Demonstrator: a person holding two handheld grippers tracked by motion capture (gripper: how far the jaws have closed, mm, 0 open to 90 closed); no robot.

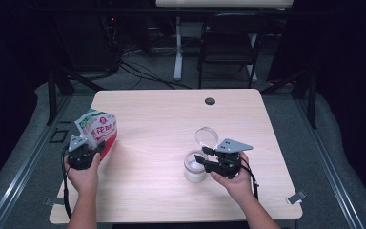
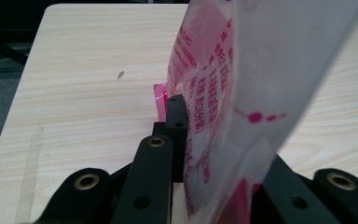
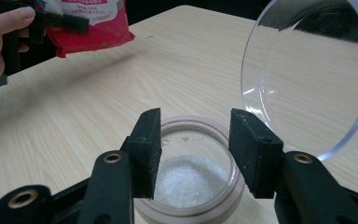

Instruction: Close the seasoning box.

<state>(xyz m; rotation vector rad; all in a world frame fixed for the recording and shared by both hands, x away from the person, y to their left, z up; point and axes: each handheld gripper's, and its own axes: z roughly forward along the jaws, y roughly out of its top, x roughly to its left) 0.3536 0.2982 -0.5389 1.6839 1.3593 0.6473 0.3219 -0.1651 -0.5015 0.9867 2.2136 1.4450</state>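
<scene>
High view: left gripper point(image 1: 83, 153) clamping red-and-white bag point(image 1: 96, 130) at table point(image 1: 162, 119) edge; right gripper point(image 1: 208, 157) beside jar point(image 1: 194, 167).
Left gripper view: printed film point(image 2: 242, 93) pinched between jaws.
Right gripper view: jaws parted over jar's white granules point(image 3: 189, 179), hinged lid point(image 3: 307, 70) upright.

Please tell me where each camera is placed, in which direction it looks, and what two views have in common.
High view: above the person's side, looking forward and down at the table; both forearms and hands show.
Left gripper view: on the left gripper, looking along its jaws, shut on the red-and-white bag.
Right gripper view: on the right gripper, open over the glass jar with its hinged lid.
Shared: the bag shows in all three views.
</scene>
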